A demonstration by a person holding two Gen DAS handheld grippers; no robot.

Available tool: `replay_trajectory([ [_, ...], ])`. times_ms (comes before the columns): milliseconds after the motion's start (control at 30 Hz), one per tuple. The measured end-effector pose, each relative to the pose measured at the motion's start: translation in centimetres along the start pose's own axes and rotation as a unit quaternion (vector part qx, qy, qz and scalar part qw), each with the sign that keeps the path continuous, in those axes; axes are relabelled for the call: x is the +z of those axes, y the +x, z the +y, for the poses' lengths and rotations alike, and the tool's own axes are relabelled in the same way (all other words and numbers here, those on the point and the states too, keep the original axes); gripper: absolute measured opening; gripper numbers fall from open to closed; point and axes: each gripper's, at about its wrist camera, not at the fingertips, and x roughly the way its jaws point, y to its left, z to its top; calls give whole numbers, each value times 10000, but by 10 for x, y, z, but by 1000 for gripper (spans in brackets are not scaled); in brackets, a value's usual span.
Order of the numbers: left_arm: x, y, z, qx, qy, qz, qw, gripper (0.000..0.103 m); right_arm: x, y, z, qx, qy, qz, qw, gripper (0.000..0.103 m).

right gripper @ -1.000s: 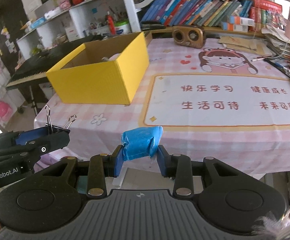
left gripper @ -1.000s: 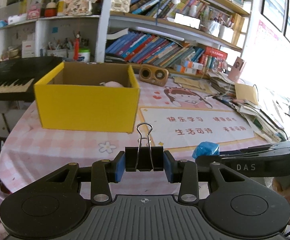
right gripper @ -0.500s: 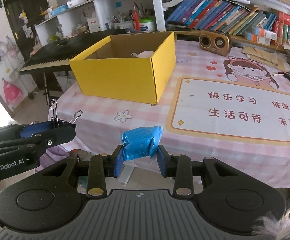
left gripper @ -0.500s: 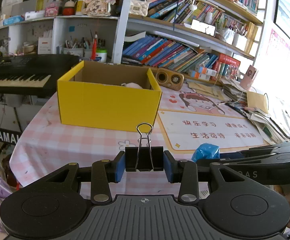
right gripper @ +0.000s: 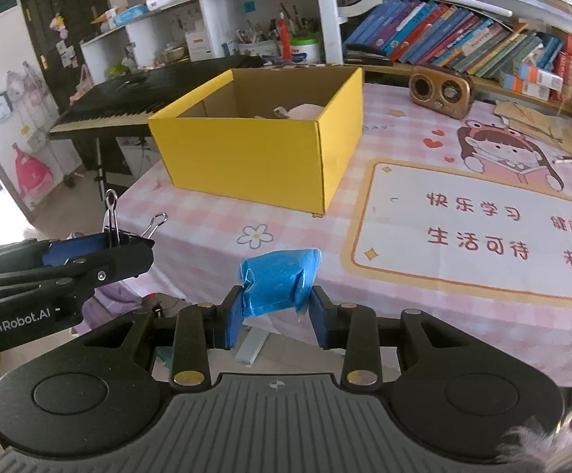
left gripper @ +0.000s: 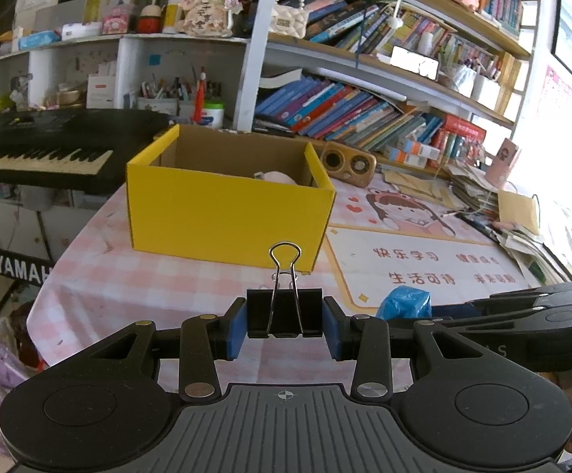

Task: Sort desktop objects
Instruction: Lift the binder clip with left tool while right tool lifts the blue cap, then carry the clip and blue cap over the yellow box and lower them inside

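My left gripper is shut on a black binder clip with silver wire handles, held off the table's near edge. My right gripper is shut on a crumpled blue packet, also held off the near edge. Each gripper shows in the other's view: the left one with the clip at the left, the right one with the blue packet at the right. An open yellow cardboard box stands on the pink checked tablecloth ahead; a pale pink object lies inside it.
A brown wooden speaker stands behind the box. A printed desk mat covers the table's right part, with paper piles beyond. A black keyboard stands left of the table; bookshelves line the back.
Both grippers have drawn back and to the left of the table with their objects still held; the yellow box now sits more to the centre and farther off.
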Motion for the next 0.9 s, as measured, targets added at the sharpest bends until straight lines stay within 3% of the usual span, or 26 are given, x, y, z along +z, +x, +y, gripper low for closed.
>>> replay_trajectory([
  [267,5,9,6,165,-147,57,9997,38,10,12,-2,128,-113,106,9998,33],
  [467,24,17,9,357,-177,-125,9991,38,27,24,-5,272,-233,0,9994,33],
  [900,100,66,14,729,84,-653,9952,38,116,59,-17,705,-576,-572,9942,33],
])
